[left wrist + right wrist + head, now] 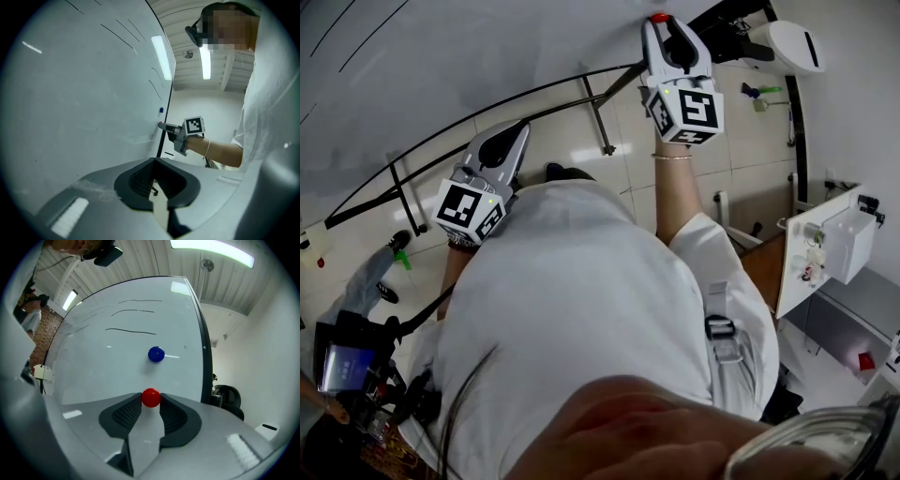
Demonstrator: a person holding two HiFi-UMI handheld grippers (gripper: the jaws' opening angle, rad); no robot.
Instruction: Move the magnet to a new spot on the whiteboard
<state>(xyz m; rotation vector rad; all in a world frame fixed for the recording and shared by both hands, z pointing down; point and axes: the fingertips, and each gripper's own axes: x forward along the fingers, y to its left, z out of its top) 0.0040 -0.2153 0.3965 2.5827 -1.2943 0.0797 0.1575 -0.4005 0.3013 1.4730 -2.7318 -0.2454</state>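
A round red magnet (151,398) sits against the whiteboard (108,362), and my right gripper (151,400) is shut on it, a pad pressing each side. In the head view that gripper (660,24) is raised to the board (441,56) with the red magnet (658,17) at its tip. The left gripper view shows the same grip from the side, the magnet (160,124) touching the board (70,93). My left gripper (154,162) hangs lower and left (521,127), close to the board, its jaws together with nothing between them.
A blue magnet (156,354) sticks to the board just above the red one. Black marker lines (131,330) run higher up. The board's black stand (598,117) reaches the tiled floor. A white desk (848,246) is at the right, a black chair (228,398) past the board's edge.
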